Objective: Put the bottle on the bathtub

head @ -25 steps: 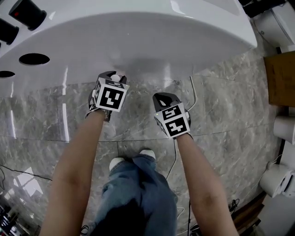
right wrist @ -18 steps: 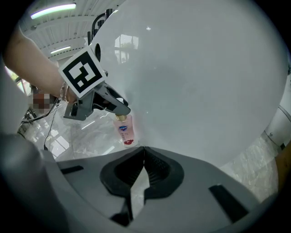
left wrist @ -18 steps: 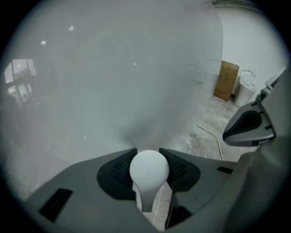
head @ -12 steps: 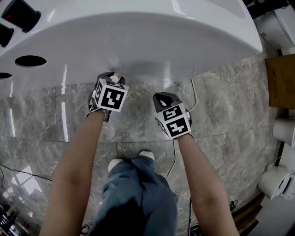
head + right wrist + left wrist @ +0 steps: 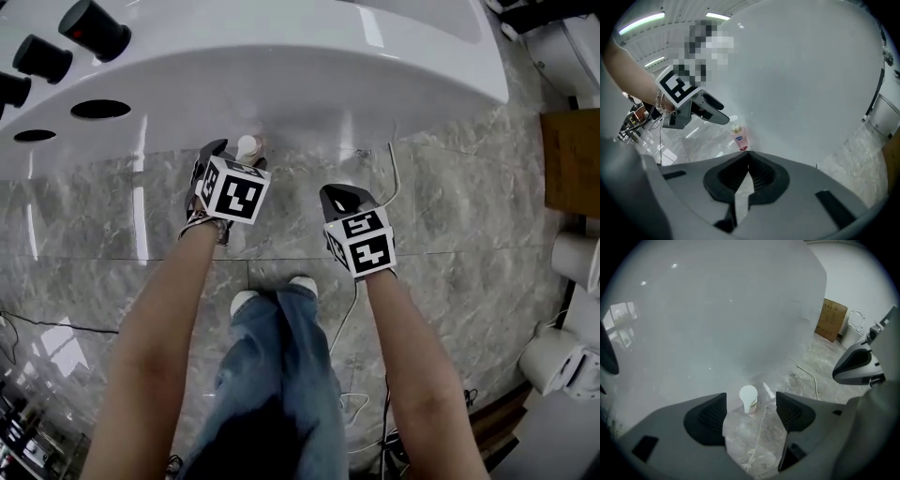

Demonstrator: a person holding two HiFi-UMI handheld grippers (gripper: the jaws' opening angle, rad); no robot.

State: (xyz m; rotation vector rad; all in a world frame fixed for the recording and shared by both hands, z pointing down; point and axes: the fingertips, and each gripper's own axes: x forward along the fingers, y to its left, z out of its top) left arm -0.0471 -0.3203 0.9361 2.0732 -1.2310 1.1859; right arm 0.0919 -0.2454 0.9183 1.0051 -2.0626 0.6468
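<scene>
A small pink bottle (image 5: 248,147) with a white cap stands upright on the marble floor against the foot of the white bathtub (image 5: 309,66). It shows as the bottle (image 5: 749,400) in the left gripper view and the bottle (image 5: 739,137) in the right gripper view. My left gripper (image 5: 228,155) hangs above the bottle, jaws open, with the bottle below the gap and apart from both pads. My right gripper (image 5: 339,202) is to the right, over the floor, jaws shut on nothing.
Black knobs (image 5: 92,30) and dark holes (image 5: 99,109) sit on the tub's rim at the left. A white cable (image 5: 392,178) runs along the floor by the tub. A wooden panel (image 5: 572,150) and white fixtures (image 5: 577,262) stand at the right. My legs are below.
The view has shifted, and the tub now sits higher in frame. The bottle's white cap shows more fully ahead of my left gripper. Both grippers have kept roughly their places.
</scene>
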